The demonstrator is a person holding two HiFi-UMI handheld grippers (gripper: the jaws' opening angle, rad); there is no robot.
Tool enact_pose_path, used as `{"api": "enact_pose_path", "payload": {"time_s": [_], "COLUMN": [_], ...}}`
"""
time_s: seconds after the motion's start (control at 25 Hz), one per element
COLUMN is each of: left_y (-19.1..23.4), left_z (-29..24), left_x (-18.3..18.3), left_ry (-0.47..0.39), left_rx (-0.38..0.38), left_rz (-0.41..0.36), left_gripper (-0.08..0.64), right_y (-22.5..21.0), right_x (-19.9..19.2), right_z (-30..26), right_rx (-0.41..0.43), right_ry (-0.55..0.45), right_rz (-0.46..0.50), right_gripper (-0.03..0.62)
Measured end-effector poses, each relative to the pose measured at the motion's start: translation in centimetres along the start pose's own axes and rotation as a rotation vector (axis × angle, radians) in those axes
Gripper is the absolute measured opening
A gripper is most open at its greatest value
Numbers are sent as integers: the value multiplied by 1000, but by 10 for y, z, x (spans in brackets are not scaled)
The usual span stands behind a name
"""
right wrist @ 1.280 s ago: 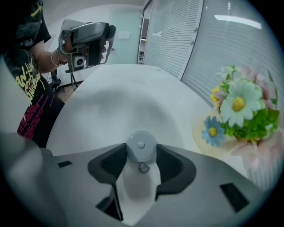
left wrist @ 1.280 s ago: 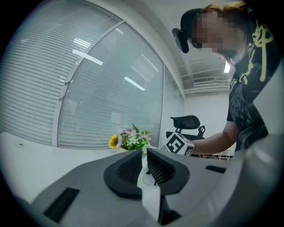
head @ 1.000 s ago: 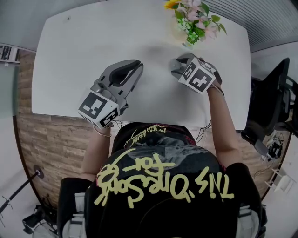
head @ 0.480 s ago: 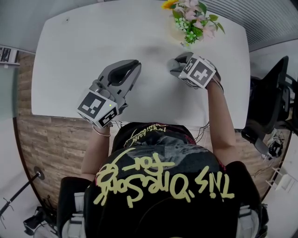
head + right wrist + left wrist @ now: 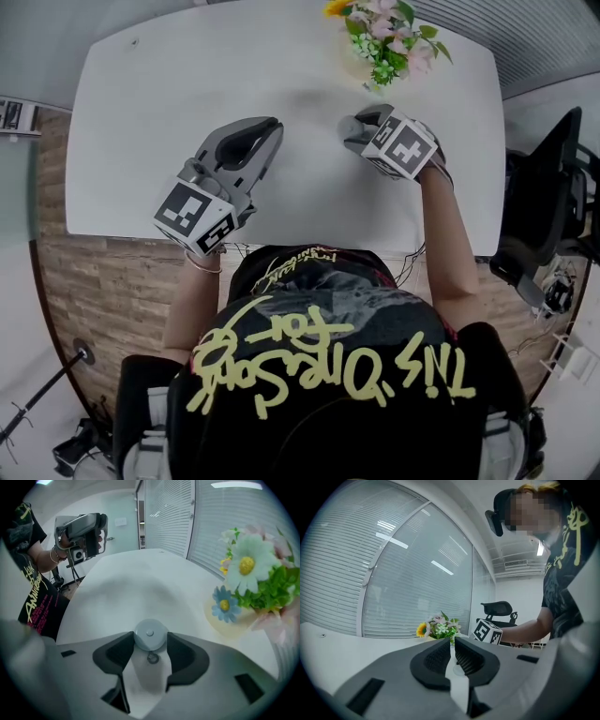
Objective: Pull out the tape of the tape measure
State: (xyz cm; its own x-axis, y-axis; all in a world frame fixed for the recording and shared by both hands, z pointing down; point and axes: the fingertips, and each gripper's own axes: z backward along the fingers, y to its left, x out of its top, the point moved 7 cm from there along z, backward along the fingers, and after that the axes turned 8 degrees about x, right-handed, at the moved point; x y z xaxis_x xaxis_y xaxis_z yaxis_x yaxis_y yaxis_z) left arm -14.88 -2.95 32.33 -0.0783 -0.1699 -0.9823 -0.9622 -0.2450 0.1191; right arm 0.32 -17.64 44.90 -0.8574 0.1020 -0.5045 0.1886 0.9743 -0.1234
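An office is what is being shown here, most likely a meeting room. A large white table [image 5: 169, 103] with rounded corners is set across the middle, over wood-patterned flooring [image 5: 103, 281]. Off the table's right end, a black swivel office chair [image 5: 548, 202] with a headrest is parked. Tall glass partition panels [image 5: 417, 583] are seen along one side, backed by closed horizontal blinds [image 5: 333, 564], and a strip light [image 5: 541, 549] is fitted in the white ceiling. A bunch of flowers [image 5: 386, 37] is placed at the table's far edge. Thin cables [image 5: 411, 264] are hung below the near edge, and a black stand [image 5: 37, 398] is parked on the floor at lower left.
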Motion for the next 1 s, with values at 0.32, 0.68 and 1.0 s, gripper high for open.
{"api": "enact_pose_path", "payload": {"time_s": [0.32,0.68,1.0], "left_y": [2,3,5], "left_z": [-2,-5,-7], "left_x": [2,1,1], "left_ry": [7,11,4], "left_rx": [-13,-28,-39], "left_rz": [-6,-4,1], "left_gripper": [25,25,25], "right_y": [6,16,29], "right_x": [1,10,27], "right_z": [4,21,39], "right_rx": [-37,-162,-281], "right_ry": [-36,-32,-93], "right_rz": [33,99,168], "right_gripper": [212,212,212]}}
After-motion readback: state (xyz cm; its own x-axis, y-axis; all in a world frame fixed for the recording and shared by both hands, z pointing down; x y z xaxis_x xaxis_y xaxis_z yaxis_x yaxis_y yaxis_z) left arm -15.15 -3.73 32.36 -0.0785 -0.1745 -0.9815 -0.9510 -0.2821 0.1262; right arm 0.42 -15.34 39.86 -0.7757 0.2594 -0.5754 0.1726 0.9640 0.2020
